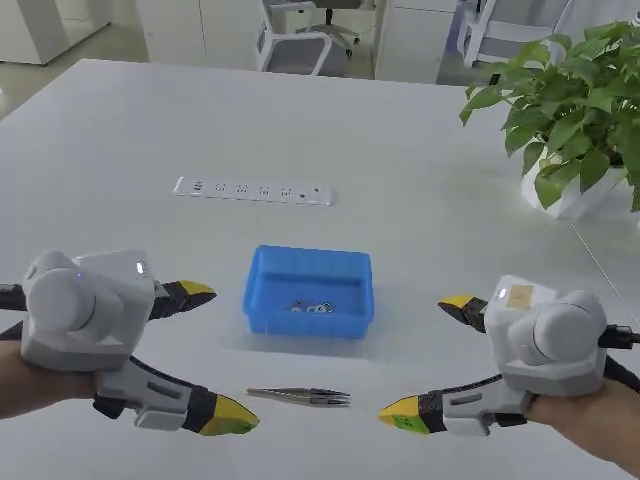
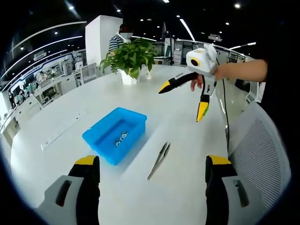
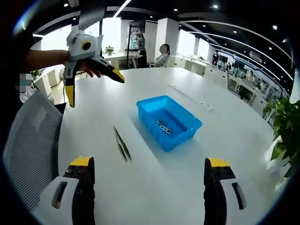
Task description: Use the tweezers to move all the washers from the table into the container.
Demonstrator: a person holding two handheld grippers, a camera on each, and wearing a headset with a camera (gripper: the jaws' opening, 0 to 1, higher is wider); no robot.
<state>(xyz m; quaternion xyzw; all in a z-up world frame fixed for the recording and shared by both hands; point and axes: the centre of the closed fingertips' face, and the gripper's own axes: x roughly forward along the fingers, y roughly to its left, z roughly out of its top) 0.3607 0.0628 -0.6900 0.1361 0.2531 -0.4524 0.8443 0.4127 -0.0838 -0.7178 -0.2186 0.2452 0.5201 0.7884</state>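
While we held the left gripper [image 1: 222,355] and the right gripper [image 1: 422,356] with jaws spread wide, the tweezers [image 1: 300,397] lay flat on the table [image 1: 420,200] between them, touching neither. They looked slim and silvery. Just beyond sat the blue container [image 1: 308,324] holding washers [image 1: 312,306]; farther off, a power strip [image 1: 252,190] and a potted plant [image 1: 575,110]

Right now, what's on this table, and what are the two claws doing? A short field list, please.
table: white
bin: blue, centre
washers: inside bin
tweezers: flat on table, in front of bin, not held
left claw: open, empty
right claw: open, empty
power strip: behind bin
plant: far right
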